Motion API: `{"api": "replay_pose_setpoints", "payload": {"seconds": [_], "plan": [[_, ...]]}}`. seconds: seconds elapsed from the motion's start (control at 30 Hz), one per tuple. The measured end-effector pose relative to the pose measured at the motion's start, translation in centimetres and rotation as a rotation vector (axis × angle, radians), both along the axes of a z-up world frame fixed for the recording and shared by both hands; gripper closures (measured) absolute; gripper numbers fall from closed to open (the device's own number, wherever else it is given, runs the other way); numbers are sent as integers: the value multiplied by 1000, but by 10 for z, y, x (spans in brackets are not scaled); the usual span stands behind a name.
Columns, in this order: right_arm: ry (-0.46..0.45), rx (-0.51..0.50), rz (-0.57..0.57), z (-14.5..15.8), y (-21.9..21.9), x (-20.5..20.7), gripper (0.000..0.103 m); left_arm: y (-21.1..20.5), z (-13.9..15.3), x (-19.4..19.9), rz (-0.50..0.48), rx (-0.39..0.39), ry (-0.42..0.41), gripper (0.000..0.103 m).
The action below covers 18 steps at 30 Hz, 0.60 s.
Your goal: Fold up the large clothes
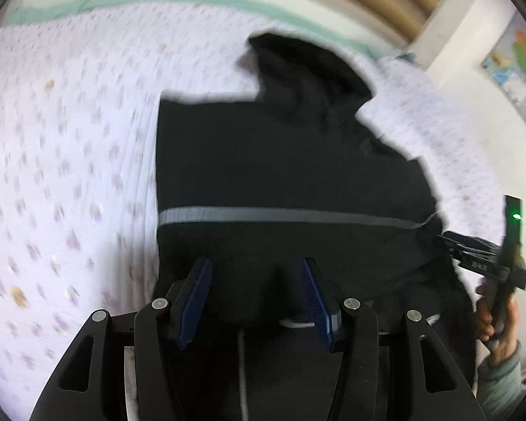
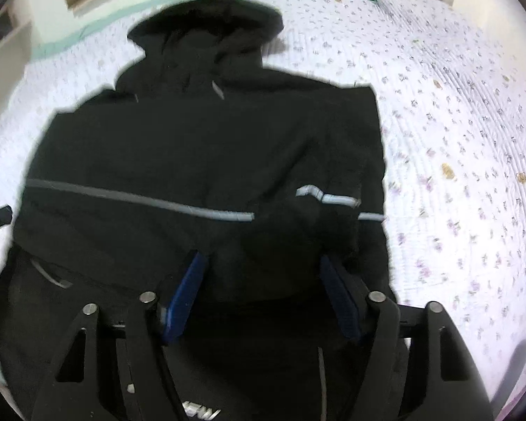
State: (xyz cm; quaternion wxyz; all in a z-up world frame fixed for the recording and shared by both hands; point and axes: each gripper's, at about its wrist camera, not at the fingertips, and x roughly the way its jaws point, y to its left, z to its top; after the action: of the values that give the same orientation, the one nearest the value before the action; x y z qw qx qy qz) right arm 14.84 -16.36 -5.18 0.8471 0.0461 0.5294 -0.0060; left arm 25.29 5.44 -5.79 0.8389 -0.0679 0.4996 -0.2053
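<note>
Black jacket (image 2: 200, 161) fills the foreground of both views, spread on the floral quilt (image 2: 456, 133) with its hood (image 2: 210, 24) toward the far edge of the bed; motion blur softens its outline and its near hem is cut off by the frame. A grey reflective stripe (image 1: 284, 214) crosses it, broken in the right wrist view. Left gripper (image 1: 256, 294) and right gripper (image 2: 263, 289) each hover over the fabric, blue pads spread apart, gripping nothing.
</note>
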Motion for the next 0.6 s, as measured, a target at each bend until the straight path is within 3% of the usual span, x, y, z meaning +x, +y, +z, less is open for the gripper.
{"api": "replay_pose_setpoints", "payload": {"seconds": [0.17,0.3,0.47,0.6], "plan": [[-36,54,-46,84,-20,35,32,-8,89,38,-1,-49,-42,49],[-74,72,-65,142,-30,73,33,-25,124,77,0,-44,-44,49],[-104,83,-77,166,-47,123,33,-59,142,137,15,-20,-68,49],[-87,88,-78,151,-52,178,33,-80,129,197,18,24,-62,49]]}}
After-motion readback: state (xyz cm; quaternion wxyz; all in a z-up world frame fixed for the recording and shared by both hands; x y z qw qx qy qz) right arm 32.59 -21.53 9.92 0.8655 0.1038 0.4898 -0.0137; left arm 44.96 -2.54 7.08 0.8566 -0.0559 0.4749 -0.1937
